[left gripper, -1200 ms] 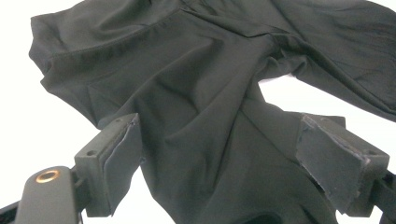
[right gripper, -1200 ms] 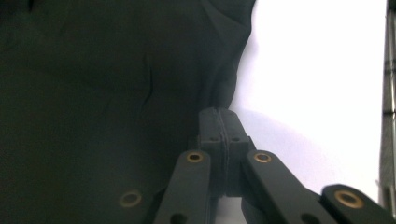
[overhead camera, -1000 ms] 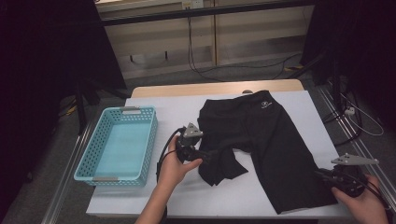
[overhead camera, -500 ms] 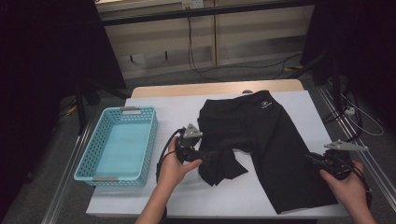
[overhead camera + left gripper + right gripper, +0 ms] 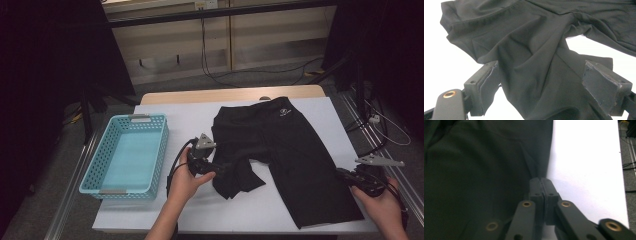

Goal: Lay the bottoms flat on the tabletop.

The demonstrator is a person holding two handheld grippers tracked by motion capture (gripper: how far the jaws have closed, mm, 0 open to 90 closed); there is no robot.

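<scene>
Black shorts (image 5: pixel 295 150) lie flat on the white table (image 5: pixel 190 115), waistband at the far side. Their left leg is bunched up near my left gripper (image 5: pixel 225 167). In the left gripper view the jaws of my left gripper (image 5: pixel 539 72) stand wide apart, with loose shorts fabric (image 5: pixel 529 50) draped between them and not pressed. My right gripper (image 5: pixel 344 175) sits at the outer edge of the right leg, near the hem. Its jaws have just been closing. In the right gripper view my right gripper (image 5: pixel 541 180) has its pads together on the shorts' edge (image 5: pixel 474 170).
A light-blue mesh basket (image 5: pixel 148 118) stands on the table's left part, close to my left hand. Bare white table lies to the right of the shorts and along the front edge. Cables run across the floor beyond the table.
My right hand has shifted a little farther up the table along the right leg's edge, and its jaws have come together there. The left hand and the bunched leg have stayed put.
</scene>
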